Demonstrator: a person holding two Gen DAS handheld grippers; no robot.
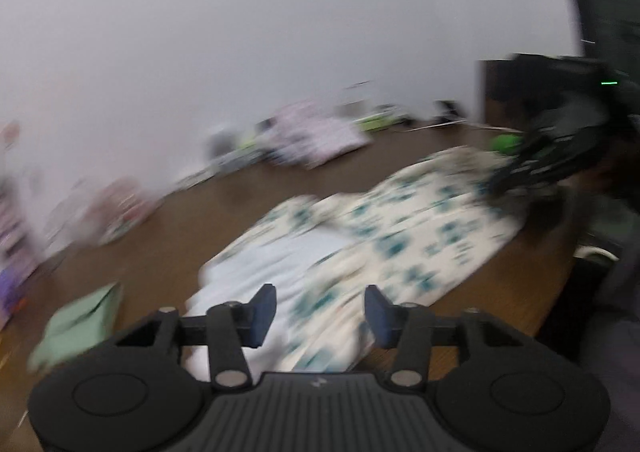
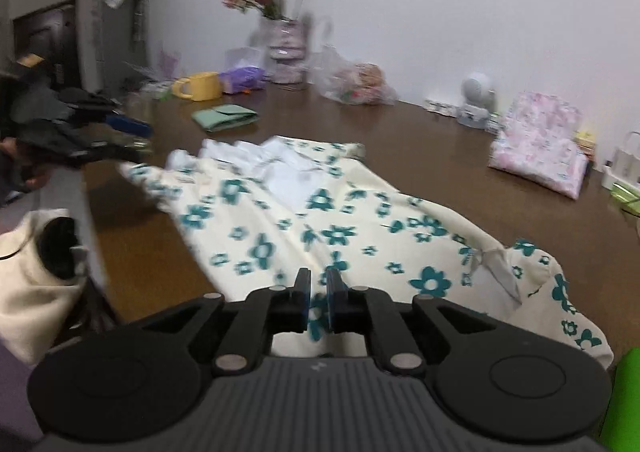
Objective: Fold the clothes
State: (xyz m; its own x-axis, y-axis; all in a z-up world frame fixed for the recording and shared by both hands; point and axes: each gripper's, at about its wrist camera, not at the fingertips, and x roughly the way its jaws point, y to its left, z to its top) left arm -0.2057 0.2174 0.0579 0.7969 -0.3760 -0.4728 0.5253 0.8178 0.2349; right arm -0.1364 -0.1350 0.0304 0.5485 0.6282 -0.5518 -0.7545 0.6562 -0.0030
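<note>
Left tool (image 1: 320, 312): jaws apart, nothing between the pads; floral garment (image 1: 380, 236) visible through the gap, below and beyond the fingertips, not pinched. Left wrist view heavily blurred.

Right tool (image 2: 318, 294): jaws nearly together, with only a narrow slit between the blue pads. Cream fabric with a teal flower visible in that slit and just beneath the fingers (image 2: 302, 292); actual pinch on the cloth not determinable from this view.

Floral garment (image 2: 320, 220): cream cloth with teal flowers, spread flat across the middle of the brown counter (image 2: 420, 140). White inner side exposed at the end nearest the left tool. Near end reaching the counter edge under the right tool, with one wrinkled corner at lower right.

Other items on the counter, well apart from the garment:
- Folded green cloth (image 2: 224, 118), beyond the far end.
- Yellow mug (image 2: 200, 86), behind the green cloth.
- Vase of pink flowers (image 2: 286, 48), against the white wall.
- Folded pink patterned cloth (image 2: 538, 144), to the right.
- Small white fan (image 2: 476, 100), near the wall.

Right tool also visible in the left wrist view at upper right (image 1: 520, 168), at the far end of the garment; left tool visible in the right wrist view at far left (image 2: 132, 140).
</note>
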